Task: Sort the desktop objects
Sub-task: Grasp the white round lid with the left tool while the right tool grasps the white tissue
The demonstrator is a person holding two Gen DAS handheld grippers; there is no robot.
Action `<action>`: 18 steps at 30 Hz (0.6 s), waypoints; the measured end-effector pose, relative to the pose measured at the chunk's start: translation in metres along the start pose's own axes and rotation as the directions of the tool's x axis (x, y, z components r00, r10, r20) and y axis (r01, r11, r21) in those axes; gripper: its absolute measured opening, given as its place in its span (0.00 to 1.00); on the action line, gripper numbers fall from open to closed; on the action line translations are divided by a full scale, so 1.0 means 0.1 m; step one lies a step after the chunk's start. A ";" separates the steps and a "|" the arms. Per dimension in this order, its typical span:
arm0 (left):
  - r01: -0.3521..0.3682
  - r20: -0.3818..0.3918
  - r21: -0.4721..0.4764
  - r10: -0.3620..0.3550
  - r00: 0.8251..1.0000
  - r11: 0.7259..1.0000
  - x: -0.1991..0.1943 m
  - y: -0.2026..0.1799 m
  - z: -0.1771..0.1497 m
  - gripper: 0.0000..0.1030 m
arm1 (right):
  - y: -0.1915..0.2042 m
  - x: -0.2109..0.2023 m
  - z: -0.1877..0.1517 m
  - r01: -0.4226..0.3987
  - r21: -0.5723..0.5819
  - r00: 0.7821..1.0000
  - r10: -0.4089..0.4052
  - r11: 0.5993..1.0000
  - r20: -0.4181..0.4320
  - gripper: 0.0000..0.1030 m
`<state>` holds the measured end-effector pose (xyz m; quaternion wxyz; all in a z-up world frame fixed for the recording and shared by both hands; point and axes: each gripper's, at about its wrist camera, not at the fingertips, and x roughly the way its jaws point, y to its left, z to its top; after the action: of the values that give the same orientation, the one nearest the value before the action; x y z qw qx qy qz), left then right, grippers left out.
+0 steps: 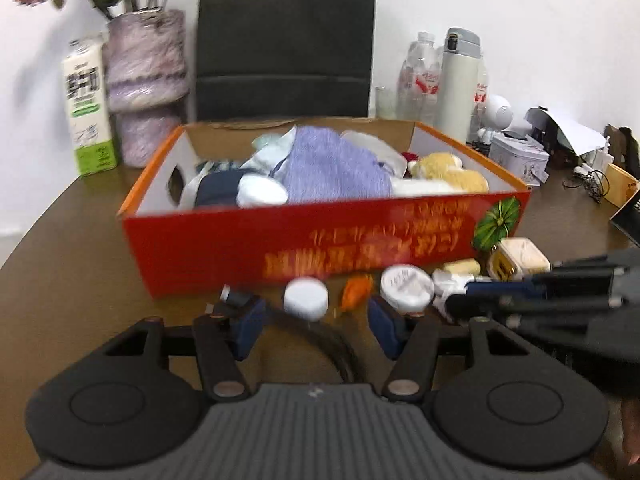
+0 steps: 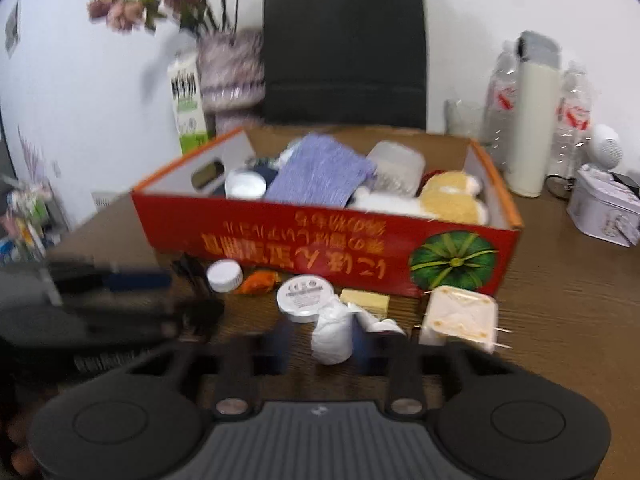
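An orange-red cardboard box point(image 1: 224, 248) point(image 2: 280, 240) holds cloths, a jar and a plush toy. In front of it lie a white cap point(image 1: 306, 298) point(image 2: 225, 275), an orange wrapper point(image 1: 354, 292), a round tin point(image 1: 406, 288) point(image 2: 306, 296), a yellow block point(image 2: 366, 300) and a white plug adapter point(image 2: 460, 316). My left gripper point(image 1: 316, 330) stands open just short of the cap, a dark curved band point(image 1: 320, 336) lying between its blue pads. My right gripper point(image 2: 320, 344), blurred, is shut on a white paper wad point(image 2: 334, 332).
At the back left stand a green-and-white carton point(image 1: 90, 108) and a fuzzy vase point(image 1: 146, 80) of flowers. A dark chair back point(image 1: 284, 40) rises behind the box. Bottles and a white flask point(image 1: 458, 84), a small tin point(image 1: 520, 158) and cables crowd the back right.
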<state>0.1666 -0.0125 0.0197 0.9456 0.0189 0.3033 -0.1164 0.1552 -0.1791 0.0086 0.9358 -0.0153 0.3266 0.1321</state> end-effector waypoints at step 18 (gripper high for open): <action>-0.054 0.052 -0.083 0.059 0.997 0.995 -0.05 -0.03 0.13 0.27 | -0.02 -0.39 -0.10 -0.076 0.036 0.992 0.071 0.996 0.108 0.10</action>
<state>0.1694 -0.0152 0.0337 0.9564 -0.0141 0.2812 -0.0775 0.1202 -0.1916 0.0243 0.9464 0.0226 0.2792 0.1606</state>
